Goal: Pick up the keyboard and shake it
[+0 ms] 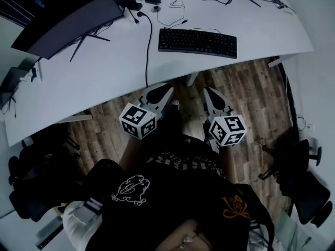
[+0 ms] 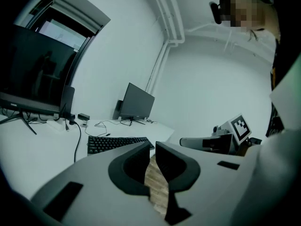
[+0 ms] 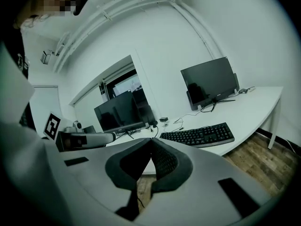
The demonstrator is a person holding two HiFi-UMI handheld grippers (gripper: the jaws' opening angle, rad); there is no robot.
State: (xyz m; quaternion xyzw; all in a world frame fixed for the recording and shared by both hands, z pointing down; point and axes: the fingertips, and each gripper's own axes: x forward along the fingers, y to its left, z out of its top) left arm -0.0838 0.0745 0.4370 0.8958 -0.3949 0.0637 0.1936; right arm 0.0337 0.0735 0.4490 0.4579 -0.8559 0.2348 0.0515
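White, curved desk (image 1: 104, 72) is filling the upper part of the head view, with wood-plank floor (image 1: 246, 88) showing below its edge. The black keyboard (image 1: 198, 42) is lying flat near the desk's front edge, upper centre of that view, untouched and well apart from both grippers. A dark monitor (image 1: 68, 20) is standing at the upper left, and a black cable (image 1: 148, 41) is running down the desk just left of the keyboard.

The left gripper (image 1: 159, 94) is hovering over the floor at the desk's edge, lower centre-left. Its own view is showing the jaws drawn almost together, clenched on nothing, only a sliver of floor between them. The right gripper (image 1: 212, 94) is hovering beside it, centre-right, with its jaws pressed fully together and empty.

The keyboard is sitting beyond each gripper's tips: centre-left in the left gripper view, centre-right in the right gripper view.

The person's dark printed shirt (image 1: 178, 192) is filling the bottom of the head view.
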